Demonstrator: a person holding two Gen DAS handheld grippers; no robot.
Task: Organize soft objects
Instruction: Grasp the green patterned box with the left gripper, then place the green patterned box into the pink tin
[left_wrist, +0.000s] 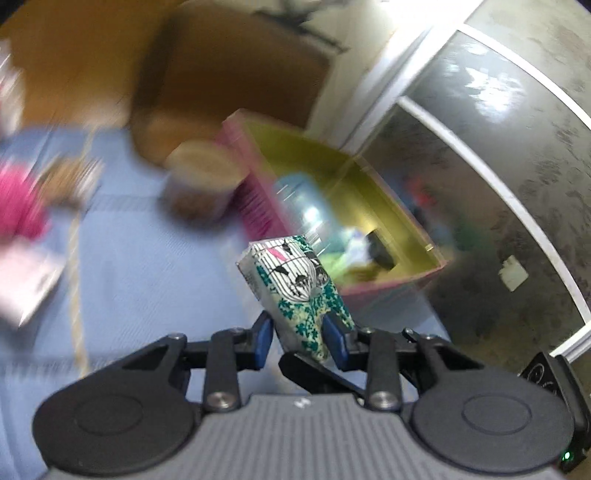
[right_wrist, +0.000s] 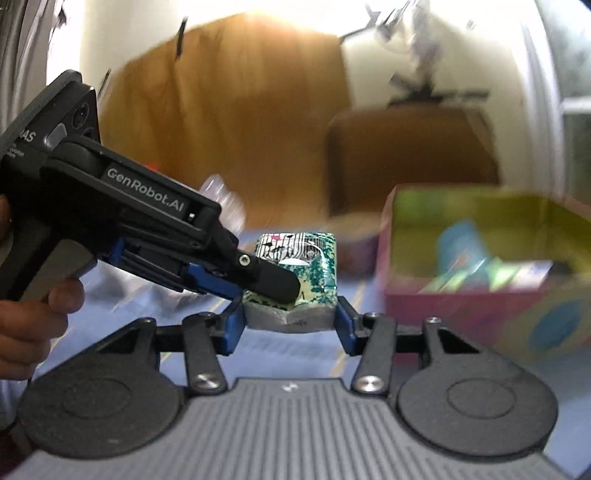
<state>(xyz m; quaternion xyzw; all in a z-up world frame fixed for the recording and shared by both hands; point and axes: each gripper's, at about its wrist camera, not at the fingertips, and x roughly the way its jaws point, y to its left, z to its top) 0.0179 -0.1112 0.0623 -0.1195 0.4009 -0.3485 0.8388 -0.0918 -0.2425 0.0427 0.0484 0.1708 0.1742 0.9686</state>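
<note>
Teal and white print covers the soft packet that we hold between both tools, lifted above the blue cloth rather than resting on it. Our left gripper has its blue pads closed onto the packet's lower end, the jaws drawn in narrow around it, so the packet stands up and tilts away from us toward the box. In the right wrist view, our right gripper has its jaws set wider, its blue pads touching the two short sides of the same packet, while the left tool's black finger crosses over the packet's top face. We judge this to be the carry or hand-over step: the packet is gripped twice, just short of the pink box with the yellow-green lining, which already holds a few blurred items, one of them light blue. A round tub stands beside the box's near wall, and something magenta lies well apart on the cloth, too smeared to name. The next move, as we read it, calls for one gripper to let go so the other can swing the packet over the box rim and release it inside; a soft packet may sag or twist once held at one end only.
</note>
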